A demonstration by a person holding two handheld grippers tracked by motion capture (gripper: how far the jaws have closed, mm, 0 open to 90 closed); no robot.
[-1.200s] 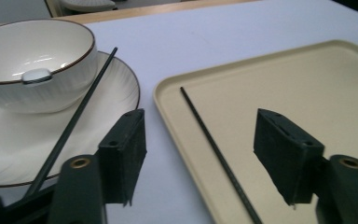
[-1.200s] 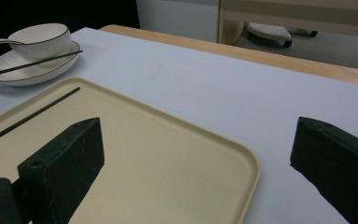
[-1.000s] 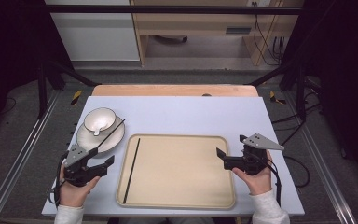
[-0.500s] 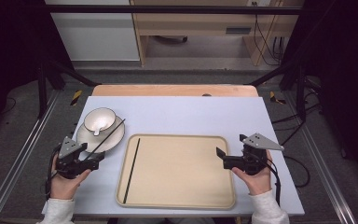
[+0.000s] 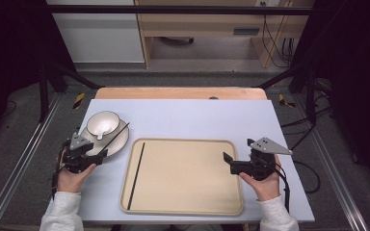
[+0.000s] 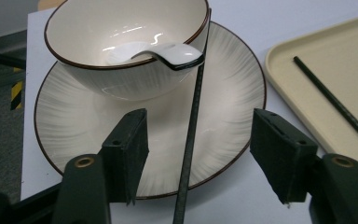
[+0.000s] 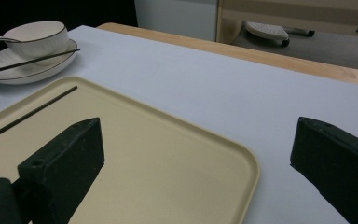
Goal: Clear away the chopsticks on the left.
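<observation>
High view: left gripper (image 5: 98,156) at the near rim of the round cream ribbed plate (image 5: 118,143); right gripper (image 5: 229,163) hangs over the beige plastic tray (image 5: 188,178), jaws open, empty.

Left gripper view: thin black chopstick (image 6: 192,135) between the jaws, which have just been closing, pads not yet touching. Light, stiff, slippery; pinch the near end squarely.

Right gripper view: second black chopstick (image 7: 28,115) on the tray, left of the jaws.

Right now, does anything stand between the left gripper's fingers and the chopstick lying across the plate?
Nothing visible does. The chopstick already runs between the open fingers of the left gripper, untouched by either, its far end leaning on the bowl above the plate.
</observation>
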